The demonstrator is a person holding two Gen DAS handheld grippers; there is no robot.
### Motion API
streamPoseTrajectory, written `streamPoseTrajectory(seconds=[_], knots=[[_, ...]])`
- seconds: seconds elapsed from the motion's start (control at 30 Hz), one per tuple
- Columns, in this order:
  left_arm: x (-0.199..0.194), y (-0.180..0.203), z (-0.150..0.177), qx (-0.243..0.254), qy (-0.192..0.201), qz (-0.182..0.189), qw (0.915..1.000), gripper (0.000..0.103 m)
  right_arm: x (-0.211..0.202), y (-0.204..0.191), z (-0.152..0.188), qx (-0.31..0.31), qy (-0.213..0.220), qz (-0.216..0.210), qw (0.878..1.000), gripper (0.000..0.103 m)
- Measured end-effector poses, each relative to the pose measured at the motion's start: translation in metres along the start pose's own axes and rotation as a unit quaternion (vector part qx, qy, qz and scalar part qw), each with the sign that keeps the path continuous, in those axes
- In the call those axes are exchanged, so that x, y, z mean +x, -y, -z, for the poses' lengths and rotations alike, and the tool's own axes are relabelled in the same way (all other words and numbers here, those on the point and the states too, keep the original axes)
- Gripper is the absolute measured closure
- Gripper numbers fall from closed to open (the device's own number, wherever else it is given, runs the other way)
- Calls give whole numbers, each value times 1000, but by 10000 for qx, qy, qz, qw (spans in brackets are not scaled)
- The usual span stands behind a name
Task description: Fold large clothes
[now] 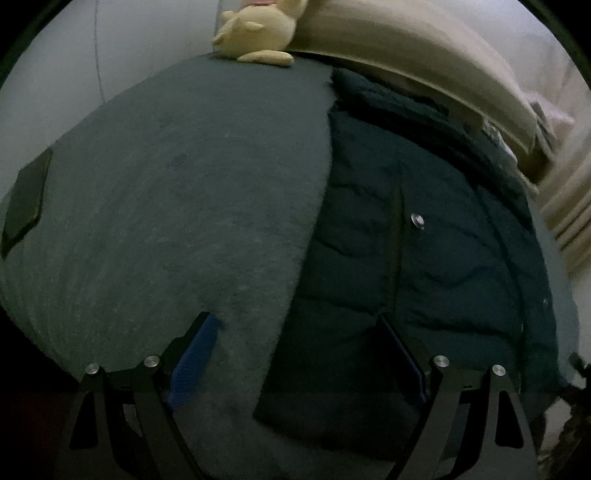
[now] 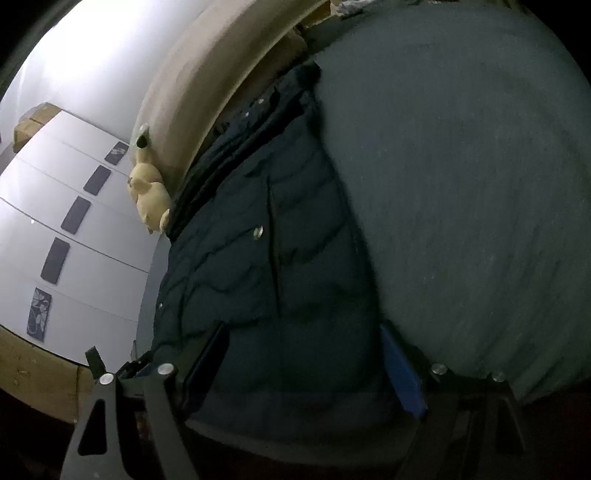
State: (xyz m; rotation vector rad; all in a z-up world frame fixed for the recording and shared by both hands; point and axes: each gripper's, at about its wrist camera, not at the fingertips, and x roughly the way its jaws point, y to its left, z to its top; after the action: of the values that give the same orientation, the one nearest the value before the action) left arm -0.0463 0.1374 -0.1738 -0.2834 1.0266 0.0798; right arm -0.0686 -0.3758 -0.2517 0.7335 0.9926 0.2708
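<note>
A dark navy quilted jacket (image 1: 424, 258) with silver snap buttons lies flat along one side of a grey bed (image 1: 166, 203), its collar end toward the beige headboard. My left gripper (image 1: 295, 321) is open and empty, hovering over the jacket's near hem edge, one finger over the sheet, the other over the jacket. In the right wrist view the same jacket (image 2: 266, 277) lies lengthwise on the bed (image 2: 461, 184). My right gripper (image 2: 303, 332) is open and empty, its fingers straddling the jacket's near hem.
A yellow plush toy (image 1: 258, 33) sits by the beige headboard (image 1: 424, 62); it also shows in the right wrist view (image 2: 147, 192). A dark flat object (image 1: 27, 199) lies at the bed's left edge. White cabinet doors (image 2: 74, 240) stand beside the bed.
</note>
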Motion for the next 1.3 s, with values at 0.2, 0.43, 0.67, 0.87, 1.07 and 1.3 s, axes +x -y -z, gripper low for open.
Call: streamPoseTrajectory(seconds=[0.2,0.43,0.67,0.87,1.07,1.3], knots=[[2,10,-3,-3,-151,-248,9996,17,-6,-2,7,125,-41,-456,9989,33],[11,15,-5,172,-192,-454,9986,18,7,8,7,406,-141,-262,9987,31],[5,9,-2,150,-206,-420,9988,18,7,19,11,699,-85,-615,9956,32],[-2,1,2,19,-171,-251,9995,18,9,19,11,747,-121,-544,9957,32],[-2,-3,7,35,-266,122,9996,75,10,22,11,769,-313,-257,9962,71],[-17,0,14,200,-163,116,9996,91,7,6,13,347,-404,59,9986,86]])
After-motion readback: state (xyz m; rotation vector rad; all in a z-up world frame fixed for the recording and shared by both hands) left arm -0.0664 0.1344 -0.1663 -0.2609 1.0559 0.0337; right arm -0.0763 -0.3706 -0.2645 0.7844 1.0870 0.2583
